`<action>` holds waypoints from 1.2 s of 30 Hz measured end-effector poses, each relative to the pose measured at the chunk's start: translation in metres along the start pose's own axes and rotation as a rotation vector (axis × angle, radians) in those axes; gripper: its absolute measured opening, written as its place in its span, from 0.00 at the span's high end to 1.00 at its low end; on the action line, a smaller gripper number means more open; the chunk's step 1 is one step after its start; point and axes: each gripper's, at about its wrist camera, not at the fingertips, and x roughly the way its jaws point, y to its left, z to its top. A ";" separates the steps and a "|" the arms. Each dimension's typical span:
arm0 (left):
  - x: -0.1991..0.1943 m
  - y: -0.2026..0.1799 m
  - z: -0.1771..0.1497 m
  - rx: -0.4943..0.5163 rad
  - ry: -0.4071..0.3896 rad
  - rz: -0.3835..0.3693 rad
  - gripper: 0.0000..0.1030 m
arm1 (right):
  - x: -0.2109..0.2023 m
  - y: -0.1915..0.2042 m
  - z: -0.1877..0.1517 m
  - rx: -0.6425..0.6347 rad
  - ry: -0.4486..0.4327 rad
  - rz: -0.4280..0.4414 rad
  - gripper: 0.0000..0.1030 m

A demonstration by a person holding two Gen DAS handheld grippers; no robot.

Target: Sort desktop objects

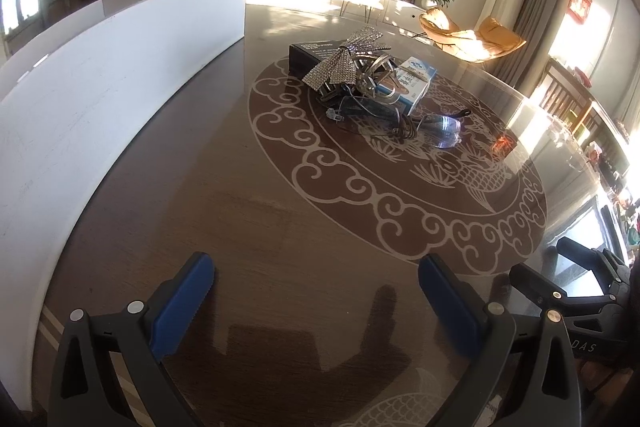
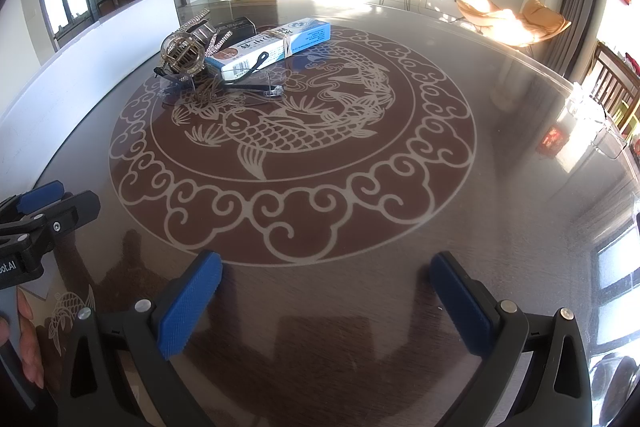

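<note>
On a glossy dark table (image 2: 500,131) with a pale fish-and-cloud inlay, a small pile waits well ahead of both grippers: a rhinestone bow clip (image 1: 344,61) on a black box (image 1: 310,53), a blue-and-white carton (image 2: 276,45) bound with rubber bands, and clear glasses (image 1: 440,127) tangled beneath. The left gripper (image 1: 316,299) and right gripper (image 2: 326,301) both hover near the table's close edge, jaws wide apart and empty. Because the items overlap, lifting one would likely drag or topple its neighbours, and the glasses could slide on the slick surface. The carton's printing is too small to read; "DAS" shows on the right gripper's body in the left view.
</note>
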 end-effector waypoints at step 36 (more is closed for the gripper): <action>-0.001 0.009 0.000 -0.039 -0.010 0.018 0.00 | 0.036 0.027 0.167 0.048 -0.097 0.105 0.00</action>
